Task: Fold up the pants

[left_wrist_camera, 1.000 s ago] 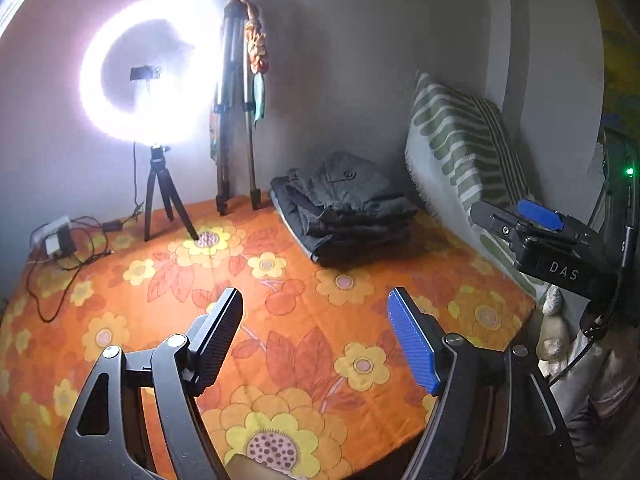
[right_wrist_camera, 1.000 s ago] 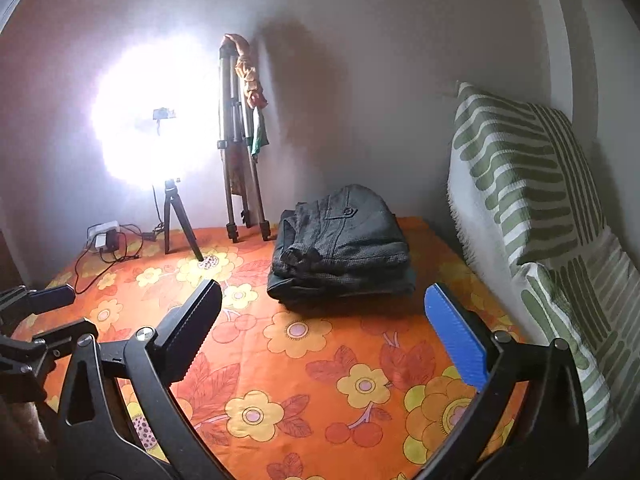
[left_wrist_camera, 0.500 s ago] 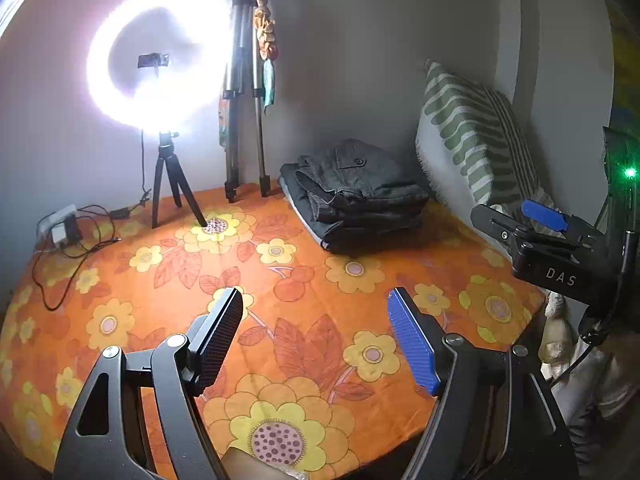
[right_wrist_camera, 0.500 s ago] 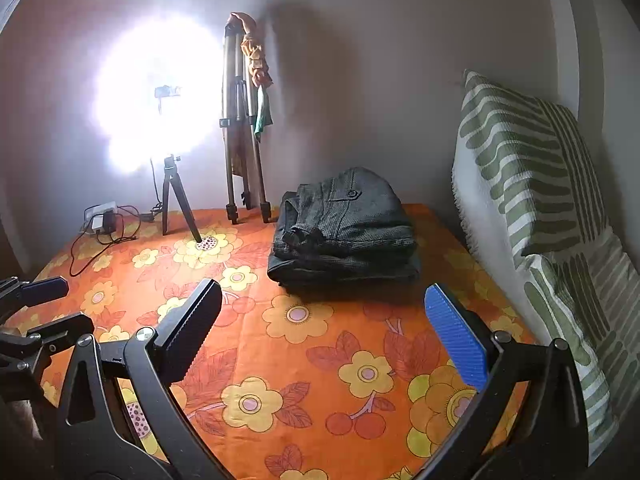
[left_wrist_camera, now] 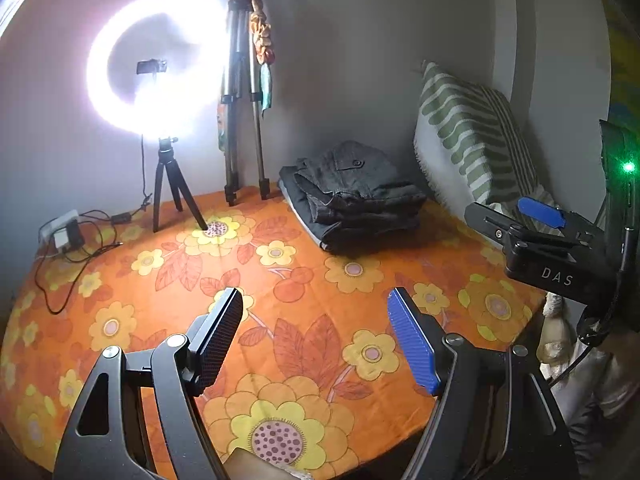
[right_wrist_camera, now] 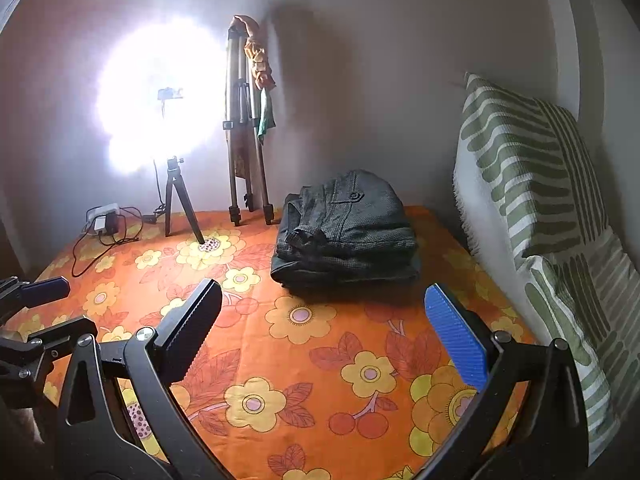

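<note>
At the far side of the orange flowered cloth (right_wrist_camera: 304,364) that covers the tabletop, the dark grey-green folded pants (right_wrist_camera: 346,228) lie in a compact stack near the wall, a buttoned pocket flap showing on top. They rest just beside the green-and-white striped cushion (right_wrist_camera: 532,184) on the right and to the right of the folded silver tripod (left_wrist_camera: 242,120) leaning against the wall.

Neither tool touches the garment. From its own camera, the left gripper (left_wrist_camera: 316,336) hangs over the near part of the cloth with its fingers spread wide and nothing between them. The right gripper (right_wrist_camera: 324,328) is likewise over the near cloth, well apart from the pants, its black and blue fingers spread and empty. Its blue-tipped body also shows at the right edge of the left view.

Judging by the tidy, several-layered bundle with squared edges, the folding looks essentially done: the legs appear doubled over and the stack sits out of the way at the far edge. Little seems left beyond perhaps straightening the loose fold that bulges at the bundle's left side. Whether any further pair awaits folding cannot be told; none is visible.

Farther left, a bright white ring light on a small black tripod (left_wrist_camera: 156,60) stands on the cloth, with a white power strip and black cables (left_wrist_camera: 66,234) at the far left corner.
</note>
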